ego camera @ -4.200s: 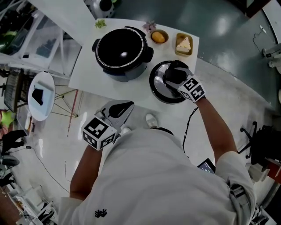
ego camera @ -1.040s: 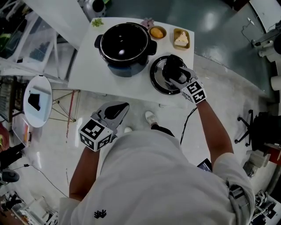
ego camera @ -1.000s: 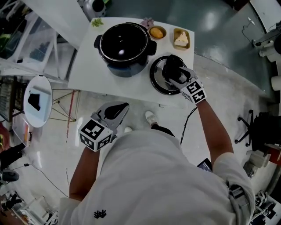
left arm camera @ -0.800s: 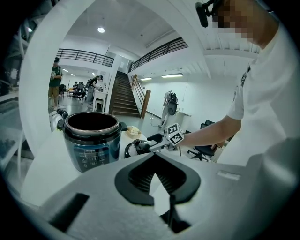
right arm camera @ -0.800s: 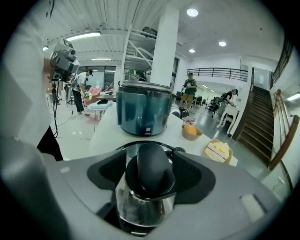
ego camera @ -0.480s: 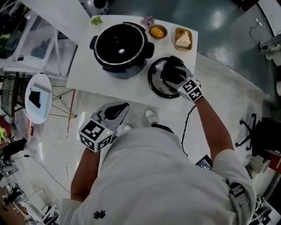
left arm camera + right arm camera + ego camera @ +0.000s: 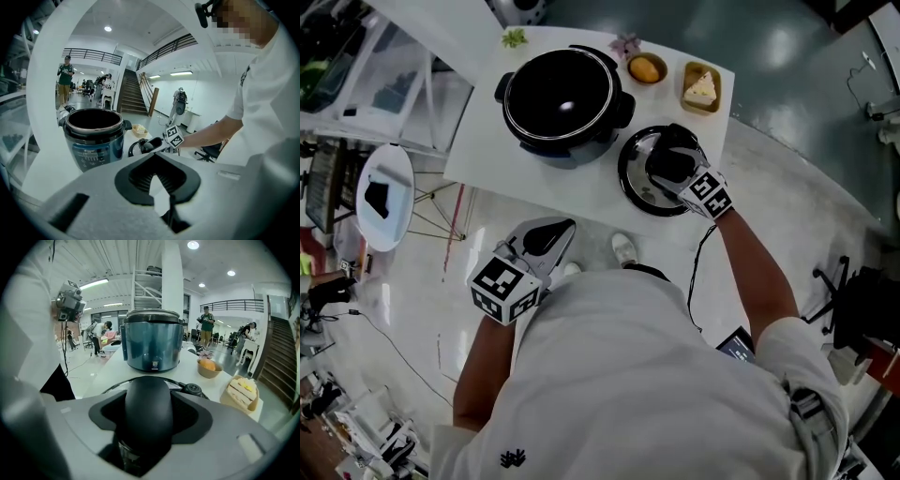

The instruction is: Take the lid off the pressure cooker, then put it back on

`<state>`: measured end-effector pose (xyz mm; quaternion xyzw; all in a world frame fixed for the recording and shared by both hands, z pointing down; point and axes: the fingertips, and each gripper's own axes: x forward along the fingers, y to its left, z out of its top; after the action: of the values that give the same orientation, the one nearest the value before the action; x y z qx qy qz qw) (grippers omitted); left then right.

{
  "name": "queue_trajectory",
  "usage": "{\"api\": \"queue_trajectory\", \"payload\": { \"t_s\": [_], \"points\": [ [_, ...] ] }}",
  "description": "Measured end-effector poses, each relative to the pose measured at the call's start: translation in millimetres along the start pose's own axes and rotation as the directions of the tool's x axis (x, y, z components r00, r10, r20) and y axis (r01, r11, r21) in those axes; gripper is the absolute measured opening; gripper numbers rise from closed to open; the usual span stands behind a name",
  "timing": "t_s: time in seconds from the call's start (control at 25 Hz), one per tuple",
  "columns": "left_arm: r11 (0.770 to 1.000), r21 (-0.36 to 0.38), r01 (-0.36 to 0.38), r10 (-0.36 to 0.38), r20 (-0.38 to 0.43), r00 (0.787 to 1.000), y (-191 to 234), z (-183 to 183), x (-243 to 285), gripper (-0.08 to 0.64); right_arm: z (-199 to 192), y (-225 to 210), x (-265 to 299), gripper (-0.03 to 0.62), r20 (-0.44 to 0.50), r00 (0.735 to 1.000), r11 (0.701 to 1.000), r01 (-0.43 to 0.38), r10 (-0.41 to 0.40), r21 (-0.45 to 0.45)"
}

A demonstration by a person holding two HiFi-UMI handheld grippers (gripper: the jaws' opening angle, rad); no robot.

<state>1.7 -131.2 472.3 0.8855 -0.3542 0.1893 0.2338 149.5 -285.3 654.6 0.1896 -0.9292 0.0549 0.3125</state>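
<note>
Pressure cooker (image 7: 558, 94) stands open at the far left of the white desk (image 7: 511, 164), its dark pot bare. The lid (image 7: 636, 187) lies flat on the desk just beside it, to the right and a little nearer. The first half of the task therefore looks done, with the lid off and set down. The step in hand seems to be taking hold of it again for the return.

The right gripper (image 7: 673, 161) sits over the middle of the lid. Its fingers are closing on the black handle (image 7: 149, 411), which fills the gap between them in the right gripper view, and the pads appear to press against its sides. The left gripper (image 7: 546, 236) hangs well apart from the desk, near the person's body, its fingers clenched tip to tip on nothing. A small bowl (image 7: 645, 69) holding something orange and a tray (image 7: 700, 90) with a slice of cake stand at the far right of the desk, just beyond the lid.

The next move likely calls for a firm hold on the handle and a straight lift clear of the desk. The lid would then go left and farther away until it is centred over the pot's rim, and be lowered level so that it seats all round. A tilted lid could catch on the rim, and a swing too far could brush the bowl.
</note>
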Motion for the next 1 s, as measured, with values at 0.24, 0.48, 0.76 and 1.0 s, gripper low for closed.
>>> {"api": "queue_trajectory", "payload": {
  "t_s": [0.24,0.48,0.76,1.0],
  "points": [
    [1.000,-0.007,-0.013,0.013,0.014,1.000,-1,2,1,0.008,1,0,0,0.292,-0.005,1.000,1.000,-0.001,0.001,0.005],
    [1.000,-0.009,-0.018,0.018,0.021,1.000,-2,1,-3,0.008,0,-1,0,0.291,-0.021,1.000,1.000,0.002,-0.002,0.011],
    [1.000,-0.006,-0.017,0.017,0.031,0.999,0,-3,-15,0.008,4,-2,-11,0.291,-0.037,0.999,0.999,0.020,-0.018,0.033],
    [1.000,0.010,0.012,-0.012,0.038,0.999,-3,-6,-22,0.008,15,-1,-38,0.291,-0.038,0.998,0.999,0.043,-0.042,0.026]
  ]
}}
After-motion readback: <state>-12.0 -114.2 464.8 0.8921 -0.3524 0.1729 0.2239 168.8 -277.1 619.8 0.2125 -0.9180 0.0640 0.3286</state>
